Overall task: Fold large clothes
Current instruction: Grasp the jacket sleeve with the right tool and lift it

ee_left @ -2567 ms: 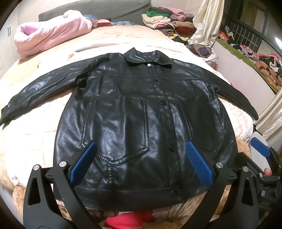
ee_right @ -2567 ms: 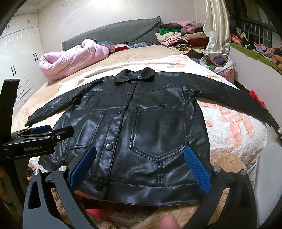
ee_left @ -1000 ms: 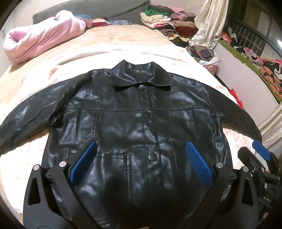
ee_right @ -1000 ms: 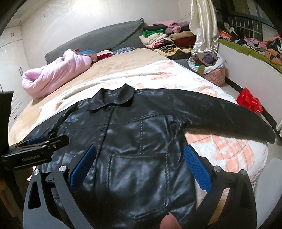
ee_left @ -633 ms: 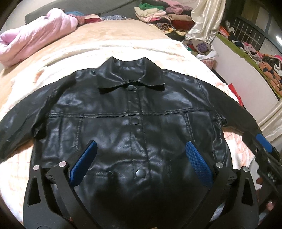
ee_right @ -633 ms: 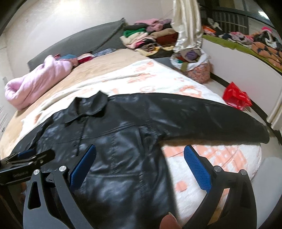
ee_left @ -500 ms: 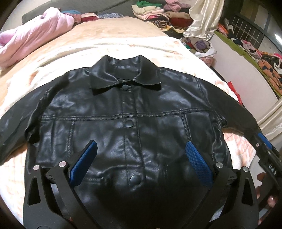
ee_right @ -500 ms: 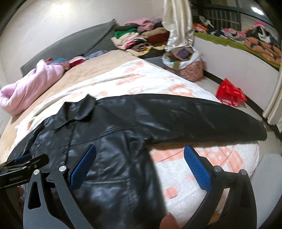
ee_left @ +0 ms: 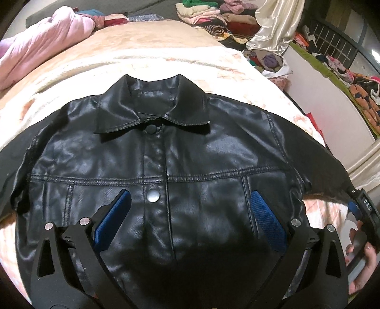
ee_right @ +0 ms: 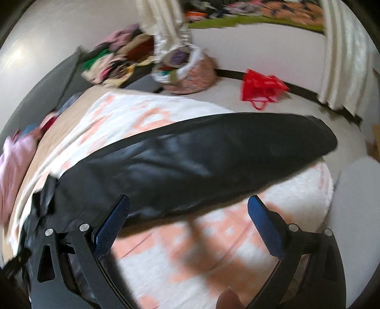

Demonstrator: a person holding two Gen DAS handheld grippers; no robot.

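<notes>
Room: bedroom, with a bed (ee_left: 166,54) under a pale fleecy blanket printed in orange; heaps of clothes (ee_left: 213,14) lie beyond its head end.
Far left: pink quilt (ee_left: 42,35) bundled on the bed, well apart from the jacket.
Jacket: black leather jacket (ee_left: 190,154) lies flat on the blanket, front up and buttoned, sleeves spread to both sides.
Axis: body runs from the collar (ee_left: 152,107) at the far end toward the left wrist camera; the sleeves form the long line across the bed.
Hidden: hem falls below the left view's lower edge, behind the gripper frame; the left sleeve is cut off at the frame edge.
Left gripper (ee_left: 187,216): hovers over the chest, blue fingers (ee_left: 114,216) spread wide, gripping nothing.
Right sleeve (ee_right: 213,154): stretches out to the bed's edge, cuff end at the right.
Right gripper (ee_right: 187,221): fingers (ee_right: 263,221) wide apart, empty, over the blanket just below the sleeve; whether they touch the blanket cannot be told.
Blur: right wrist view is smeared, so sleeve detail is hard to read.
Floor: red bag (ee_right: 261,88) beside the bed.
</notes>
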